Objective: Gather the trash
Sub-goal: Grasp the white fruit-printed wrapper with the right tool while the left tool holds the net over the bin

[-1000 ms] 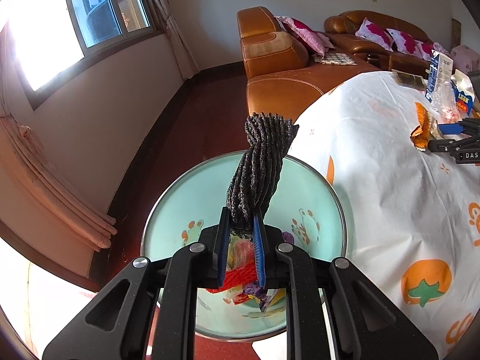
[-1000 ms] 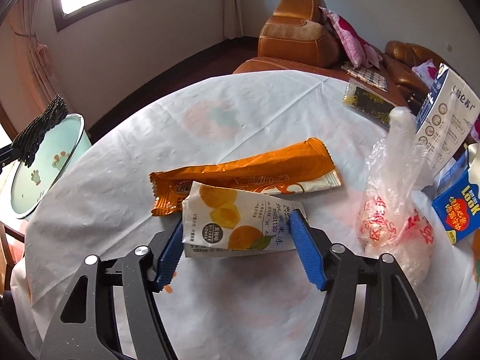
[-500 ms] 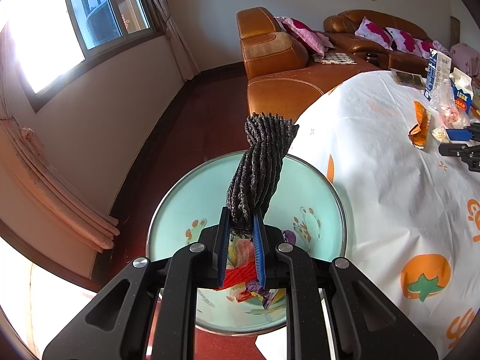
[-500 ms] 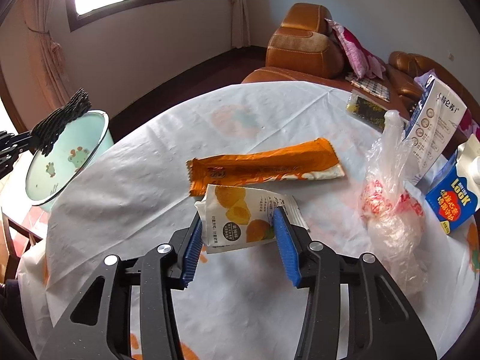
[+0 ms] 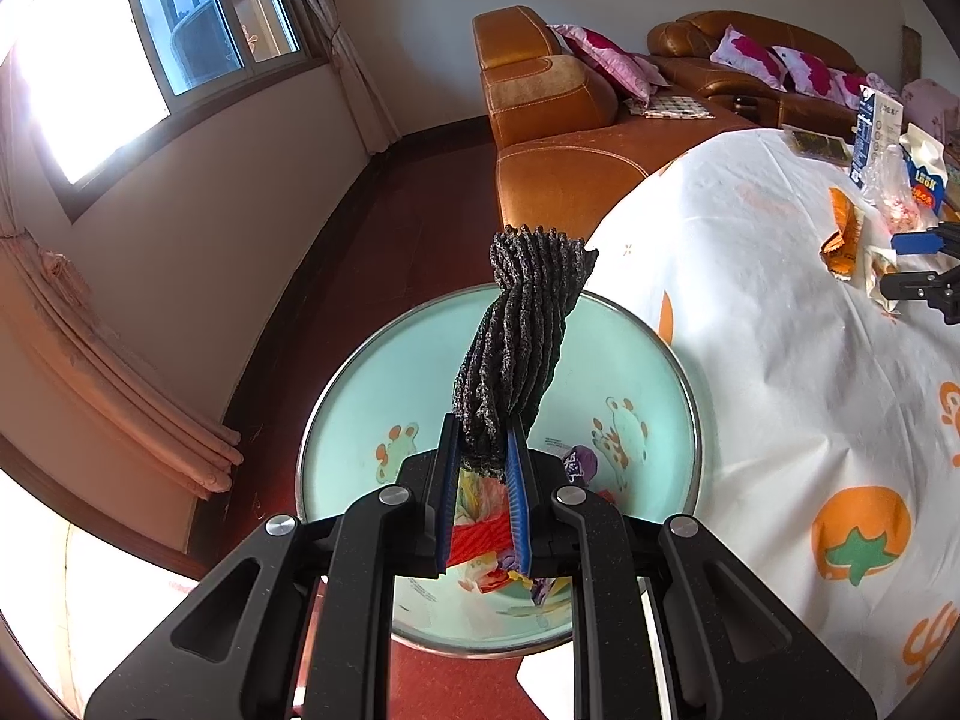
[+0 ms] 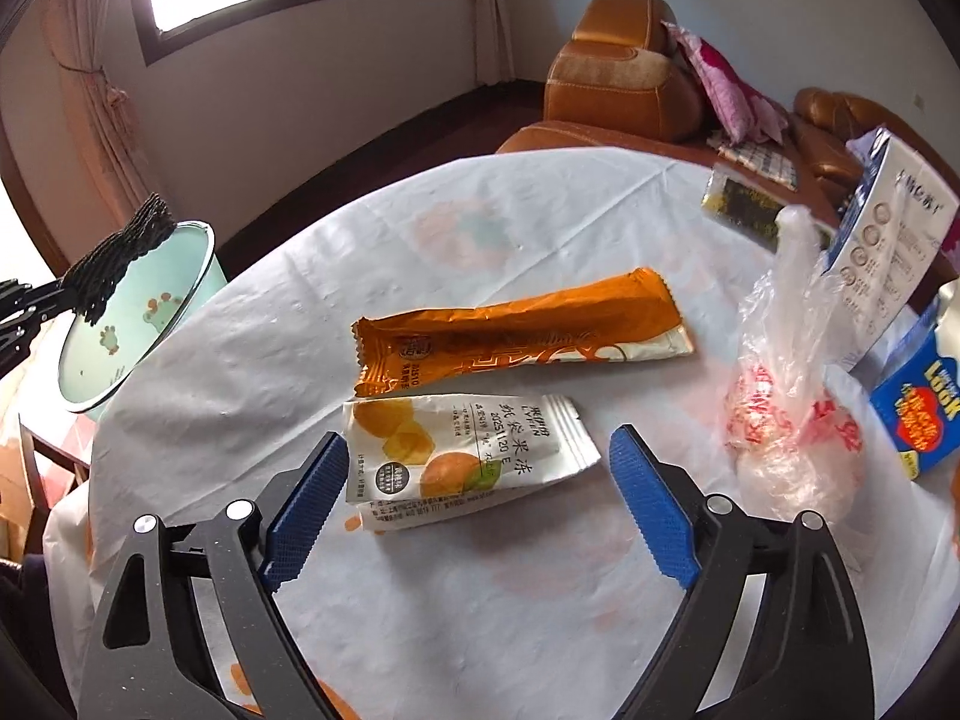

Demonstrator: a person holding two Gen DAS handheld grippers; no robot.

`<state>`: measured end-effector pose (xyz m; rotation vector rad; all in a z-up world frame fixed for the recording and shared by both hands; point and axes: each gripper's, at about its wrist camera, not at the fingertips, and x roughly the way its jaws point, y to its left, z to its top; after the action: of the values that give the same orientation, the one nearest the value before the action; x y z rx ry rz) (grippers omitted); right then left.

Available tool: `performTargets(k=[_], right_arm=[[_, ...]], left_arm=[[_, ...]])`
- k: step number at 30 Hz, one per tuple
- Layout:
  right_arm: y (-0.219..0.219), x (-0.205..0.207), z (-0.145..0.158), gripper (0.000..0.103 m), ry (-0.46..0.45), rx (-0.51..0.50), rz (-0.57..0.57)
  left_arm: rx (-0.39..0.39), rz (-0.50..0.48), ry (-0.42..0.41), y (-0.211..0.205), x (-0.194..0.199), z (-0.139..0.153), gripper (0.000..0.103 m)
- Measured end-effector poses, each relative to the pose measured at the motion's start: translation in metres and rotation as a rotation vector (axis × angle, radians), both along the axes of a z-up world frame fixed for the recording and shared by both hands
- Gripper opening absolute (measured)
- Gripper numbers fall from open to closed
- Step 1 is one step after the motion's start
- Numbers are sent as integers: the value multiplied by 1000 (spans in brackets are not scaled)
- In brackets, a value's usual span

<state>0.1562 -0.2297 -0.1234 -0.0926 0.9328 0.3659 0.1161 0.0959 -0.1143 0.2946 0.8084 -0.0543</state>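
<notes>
My left gripper (image 5: 483, 456) is shut on a black twisted bundle (image 5: 522, 336) and holds it above a mint-green bin (image 5: 372, 396) that has coloured wrappers (image 5: 480, 540) in its bottom. My right gripper (image 6: 480, 486) is open over the table, its blue pads (image 6: 306, 498) on either side of a white wrapper with orange fruit print (image 6: 462, 456) that lies flat on the cloth. An orange wrapper (image 6: 516, 330) lies just behind it. The bin (image 6: 126, 330) and the bundle (image 6: 120, 252) also show at the left edge of the right wrist view.
A knotted clear plastic bag (image 6: 792, 402), a white-and-blue carton (image 6: 888, 240), a blue LOOK box (image 6: 924, 408) and a dark packet (image 6: 744, 210) stand at the table's right. The round table has a white cloth (image 5: 780, 360). Orange leather sofas (image 5: 558, 120) are behind.
My right gripper closed around the white fruit wrapper half a second ago and has now opened wide; the wrapper lies flat on the cloth. My left gripper holds still with the bundle.
</notes>
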Motion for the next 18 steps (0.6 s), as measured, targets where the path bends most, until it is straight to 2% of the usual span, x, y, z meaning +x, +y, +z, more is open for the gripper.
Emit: performTargets(k=[4, 13, 18], right_arm=[[-1, 4, -7, 86, 32, 18, -8], [-1, -11, 1, 76, 4, 50, -18], [7, -9, -7, 82, 13, -22, -16]], left_arm=[[2, 9, 0, 4, -1, 0, 15], [3, 8, -3, 5, -2, 1, 15], [4, 6, -3, 5, -5, 2, 15]])
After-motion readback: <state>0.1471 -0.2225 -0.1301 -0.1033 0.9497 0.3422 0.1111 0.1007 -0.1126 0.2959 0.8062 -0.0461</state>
